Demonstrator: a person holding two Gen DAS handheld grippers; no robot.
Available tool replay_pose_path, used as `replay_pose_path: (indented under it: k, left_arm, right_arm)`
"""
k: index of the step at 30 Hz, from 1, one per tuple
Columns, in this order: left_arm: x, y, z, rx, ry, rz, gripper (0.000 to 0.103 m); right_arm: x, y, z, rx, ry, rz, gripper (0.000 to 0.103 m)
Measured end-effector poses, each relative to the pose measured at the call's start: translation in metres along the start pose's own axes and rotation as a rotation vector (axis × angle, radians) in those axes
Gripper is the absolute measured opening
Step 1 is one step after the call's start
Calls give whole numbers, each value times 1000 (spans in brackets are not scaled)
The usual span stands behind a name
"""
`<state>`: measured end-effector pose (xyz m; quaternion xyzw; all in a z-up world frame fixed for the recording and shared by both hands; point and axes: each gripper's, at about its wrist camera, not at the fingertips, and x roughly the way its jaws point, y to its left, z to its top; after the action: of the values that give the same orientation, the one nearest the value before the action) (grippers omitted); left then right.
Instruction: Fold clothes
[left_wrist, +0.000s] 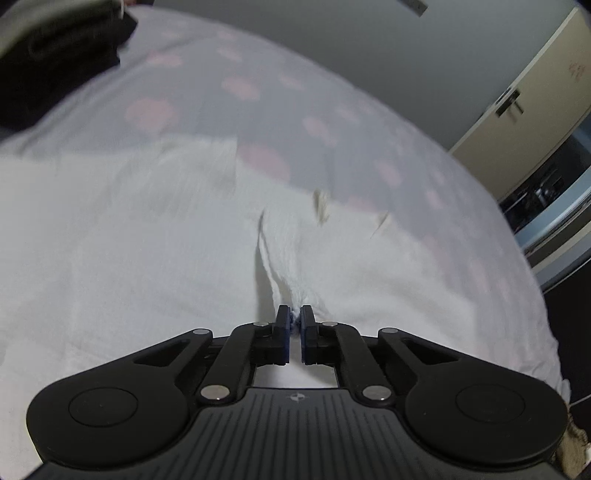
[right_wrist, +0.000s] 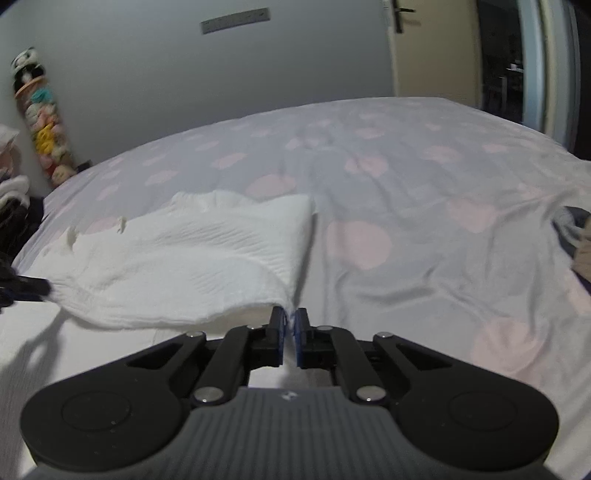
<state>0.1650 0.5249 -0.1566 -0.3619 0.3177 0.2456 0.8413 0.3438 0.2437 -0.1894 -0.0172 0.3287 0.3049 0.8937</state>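
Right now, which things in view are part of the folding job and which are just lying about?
In play:
- white garment
- left tongs, shut on its fabric
- right tongs, shut on its edge

Lying about:
- spotted bedsheet
- dark clothes
- stack of soft toys
- door

Left gripper, right gripper: black linkage arms, silver pivot screws, blue pads, ribbed grey housing, round black discs.

A wide bed under a pale lilac sheet printed with pink blotches carries a white ribbed-knit garment spread near its front edge, dark clothing at one corner, and grey-and-tan fabric at another edge.
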Motion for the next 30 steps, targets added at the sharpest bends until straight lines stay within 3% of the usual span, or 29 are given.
replay_pose_path:
  k: [4, 6, 12, 14, 16, 20, 24, 30]
  left_arm:
    - [-15, -1, -2, 19, 40, 30, 4]
    - [-8, 2, -13, 47, 77, 90, 5]
    - [16, 7, -38, 86, 133, 177, 5]
    - [15, 5, -38, 98, 130, 192, 7]
    - [12, 4, -35, 97, 131, 200, 10]
    - [-14, 12, -35, 91, 95, 193, 27]
    - [-51, 39, -40, 54, 35, 218, 28]
    - [-127, 114, -39, -66, -118, 353, 31]
  right_arm:
    - [2, -17, 3, 91, 68, -20, 5]
    - [6, -21, -1, 125, 128, -17, 5]
    - [10, -18, -6, 80, 178, -37, 5]
    - [9, -24, -6, 118, 191, -20, 7]
    - [5, -33, -5, 181, 195, 3, 23]
    - [-16, -44, -5, 267, 146, 38, 28]
    - [-30, -36, -3, 258, 62, 43, 28]
    - [-31, 4, -7, 131, 58, 54, 29]
